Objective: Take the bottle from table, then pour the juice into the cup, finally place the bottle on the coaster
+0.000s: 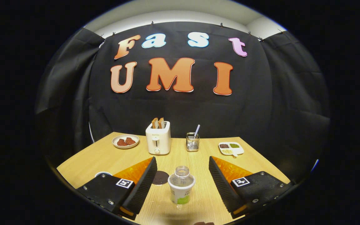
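Black cloth is backing a wooden desk (105, 156). Claw (180, 178) is hanging wide, gripping nothing. Bottle (181, 186) is standing upright between the fingers, touching neither, cap off by the look of it. Dark round coaster (160, 177) is lying just beside the left finger, beyond the bottle's left. Part of a white rim, maybe the cup (102, 173), is peeking out behind the left finger; can't tell for sure. Toaster (158, 137), plate (125, 141), wire rack (192, 142) and snack tray (231, 148) are sitting well beyond. Step in hand looks like the grab: keep centring the bottle, close on the body below the wide collar, squeeze evenly so it isn't tipping.
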Action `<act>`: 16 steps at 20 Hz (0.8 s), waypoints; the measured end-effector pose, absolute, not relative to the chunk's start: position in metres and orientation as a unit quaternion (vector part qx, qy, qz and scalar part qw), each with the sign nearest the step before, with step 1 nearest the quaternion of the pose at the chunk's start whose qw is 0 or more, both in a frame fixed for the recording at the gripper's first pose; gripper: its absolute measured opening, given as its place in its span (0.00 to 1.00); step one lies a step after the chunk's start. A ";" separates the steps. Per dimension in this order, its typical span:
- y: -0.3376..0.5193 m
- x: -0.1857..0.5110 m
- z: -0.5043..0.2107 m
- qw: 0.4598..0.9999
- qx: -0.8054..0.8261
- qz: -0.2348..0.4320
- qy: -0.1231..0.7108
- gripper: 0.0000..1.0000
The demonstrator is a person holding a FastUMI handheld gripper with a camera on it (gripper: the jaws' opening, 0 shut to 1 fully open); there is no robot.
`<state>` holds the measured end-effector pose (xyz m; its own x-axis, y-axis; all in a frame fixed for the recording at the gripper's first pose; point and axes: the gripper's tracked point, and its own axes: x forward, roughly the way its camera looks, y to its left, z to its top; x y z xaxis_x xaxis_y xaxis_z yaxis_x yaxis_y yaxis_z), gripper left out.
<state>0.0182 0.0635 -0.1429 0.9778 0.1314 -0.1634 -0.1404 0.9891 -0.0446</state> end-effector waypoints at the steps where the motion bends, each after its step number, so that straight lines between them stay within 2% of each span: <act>1: 0.061 0.021 -0.154 0.993 -0.026 0.066 0.089 0.99; 16: 0.069 0.045 -0.270 0.976 -0.030 0.079 0.202 0.99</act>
